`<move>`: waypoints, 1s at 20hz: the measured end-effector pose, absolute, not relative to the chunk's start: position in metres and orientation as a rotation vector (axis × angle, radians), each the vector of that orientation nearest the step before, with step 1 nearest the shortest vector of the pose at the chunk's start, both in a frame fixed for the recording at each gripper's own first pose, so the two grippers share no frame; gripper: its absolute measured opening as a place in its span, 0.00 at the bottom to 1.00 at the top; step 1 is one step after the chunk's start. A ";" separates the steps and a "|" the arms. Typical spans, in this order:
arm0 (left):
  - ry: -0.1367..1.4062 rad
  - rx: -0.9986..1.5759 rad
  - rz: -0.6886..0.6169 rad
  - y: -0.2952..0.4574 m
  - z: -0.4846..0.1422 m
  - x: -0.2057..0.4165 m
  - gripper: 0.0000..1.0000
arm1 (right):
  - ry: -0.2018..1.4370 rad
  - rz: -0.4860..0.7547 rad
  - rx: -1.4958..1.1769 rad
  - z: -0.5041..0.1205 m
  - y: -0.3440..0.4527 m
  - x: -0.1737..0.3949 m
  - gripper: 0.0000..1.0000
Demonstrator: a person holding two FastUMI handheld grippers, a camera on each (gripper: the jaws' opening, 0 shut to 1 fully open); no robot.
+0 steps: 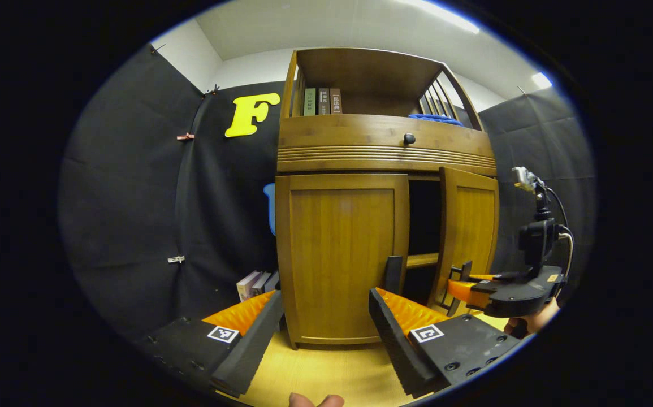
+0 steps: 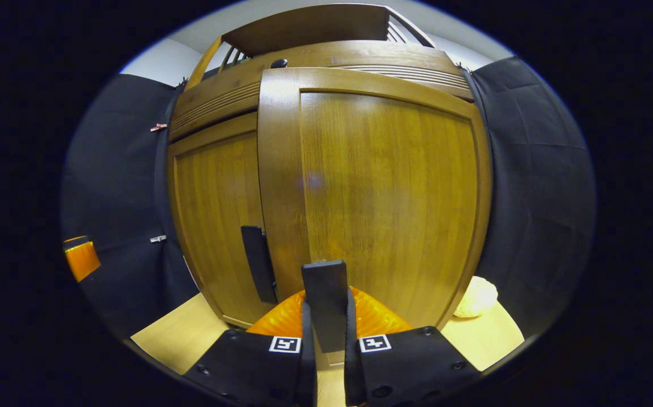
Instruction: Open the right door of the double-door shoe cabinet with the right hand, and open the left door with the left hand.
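Shoe cabinet point(image 1: 385, 158): a wooden double-door unit stands on a pale wood floor point(image 1: 326, 373) against the black booth wall.
Right door point(image 1: 469, 226): swung partly outward, exposing a dark interior with one wooden inner shelf point(image 1: 422, 260) visible through the gap.
Left door point(image 1: 340, 254): flush with the frame, closed; its dark handle point(image 1: 392, 274) sits at the inner edge.
Right gripper point(image 2: 326, 339): jaws pinched on the right door's dark handle point(image 2: 325, 302), one finger on each side of it, the door panel close ahead. In the left gripper view this gripper point(image 1: 462, 282) meets the open door's edge, with a hand point(image 1: 535, 319) under it.
Left gripper point(image 1: 326, 316): jaws spread wide, holding nothing, aimed at the closed left door from near the floor.
Open top shelf: three upright books point(image 1: 322, 102) at its left end, a blue cloth-like item point(image 1: 436, 118) at its right.
Drawer front: a small dark knob point(image 1: 409, 138) below the top shelf.
Beside the cabinet: a few books point(image 1: 255, 284) on the floor at its left; a pale rounded object point(image 2: 476, 297) at its right, too indistinct to identify.
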State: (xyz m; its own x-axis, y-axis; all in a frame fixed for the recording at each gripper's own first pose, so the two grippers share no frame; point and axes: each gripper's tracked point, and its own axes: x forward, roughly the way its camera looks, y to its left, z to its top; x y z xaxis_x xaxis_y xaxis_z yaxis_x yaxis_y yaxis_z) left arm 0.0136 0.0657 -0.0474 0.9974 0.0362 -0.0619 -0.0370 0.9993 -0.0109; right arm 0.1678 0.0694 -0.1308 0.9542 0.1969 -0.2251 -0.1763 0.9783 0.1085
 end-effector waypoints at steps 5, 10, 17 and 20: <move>0.054 -0.006 0.026 0.057 -0.041 -0.001 0.94 | 0.234 0.153 0.086 -0.131 0.054 0.149 0.23; 0.042 0.016 -0.001 0.044 -0.039 -0.014 0.94 | 0.236 0.101 0.078 -0.131 0.035 0.137 0.22; 0.036 0.015 -0.063 0.014 -0.037 -0.018 0.94 | 0.243 0.024 0.094 -0.130 0.012 0.125 0.17; 0.038 0.022 -0.092 0.001 -0.036 -0.013 0.94 | 0.243 -0.022 0.076 -0.131 -0.005 0.126 0.21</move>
